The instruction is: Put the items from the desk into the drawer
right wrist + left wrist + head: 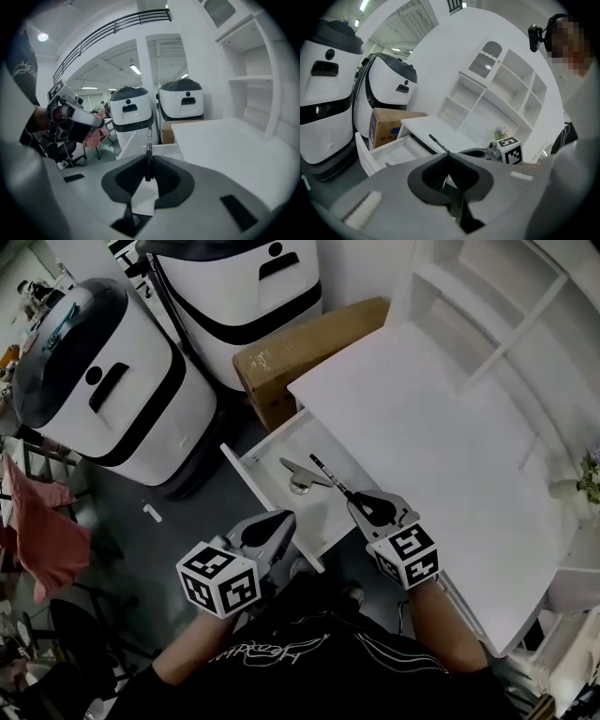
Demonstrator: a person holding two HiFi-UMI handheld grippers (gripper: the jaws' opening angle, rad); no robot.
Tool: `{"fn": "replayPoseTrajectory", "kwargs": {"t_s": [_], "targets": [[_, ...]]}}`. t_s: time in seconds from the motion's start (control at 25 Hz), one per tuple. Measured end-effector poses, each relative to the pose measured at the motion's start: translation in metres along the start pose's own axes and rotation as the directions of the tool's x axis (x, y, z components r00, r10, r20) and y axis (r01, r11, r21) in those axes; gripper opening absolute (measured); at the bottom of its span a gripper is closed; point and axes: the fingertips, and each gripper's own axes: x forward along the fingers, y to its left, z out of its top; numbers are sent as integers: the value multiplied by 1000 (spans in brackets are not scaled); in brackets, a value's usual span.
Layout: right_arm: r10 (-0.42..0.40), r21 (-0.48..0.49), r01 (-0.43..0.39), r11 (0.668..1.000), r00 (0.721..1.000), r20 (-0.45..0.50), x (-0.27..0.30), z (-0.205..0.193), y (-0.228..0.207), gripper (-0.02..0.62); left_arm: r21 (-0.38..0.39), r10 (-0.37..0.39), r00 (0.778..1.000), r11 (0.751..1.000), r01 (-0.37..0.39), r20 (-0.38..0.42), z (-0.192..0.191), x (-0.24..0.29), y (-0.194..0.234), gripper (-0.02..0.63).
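Observation:
A slim black-and-white pen (328,476) sticks out forward from my right gripper (354,500), which is shut on its rear end. In the right gripper view the pen (149,145) stands clamped between the jaw tips. It hangs over the open white drawer (292,442), which is pulled out from the desk's left side. A grey metal item (302,478) lies inside the drawer, just left of the pen's tip. My left gripper (284,517) is shut with nothing in it, at the drawer's front panel. The white desk top (422,427) lies to the right.
A cardboard box (300,343) stands beyond the drawer, with two large white-and-black machines (103,381) behind and to its left. White shelving (497,306) rises at the desk's back. A small flower pot (586,474) sits at the far right. A pink cloth (37,521) hangs at left.

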Motion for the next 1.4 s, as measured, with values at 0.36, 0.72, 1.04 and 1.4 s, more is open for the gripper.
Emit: {"fn": "replayPoseTrajectory", "kwargs": {"t_s": [0.36, 0.72, 1.04, 1.4], "targets": [[-49, 4, 50, 999, 984, -174, 100, -55, -1, 63, -48, 56, 998, 997, -57, -31, -9, -25, 66, 9], [-113, 23, 127, 992, 942, -316, 178, -107, -35, 63, -56, 91, 995, 994, -94, -45, -6, -35, 111, 9], [-135, -6, 147, 989, 894, -427, 214, -147, -63, 63, -93, 138, 989, 985, -143, -56, -11, -41, 137, 9], [-51, 17, 63, 998, 915, -401, 209, -141, -52, 186, -72, 152, 987, 985, -156, -59, -18, -43, 117, 9]]}}
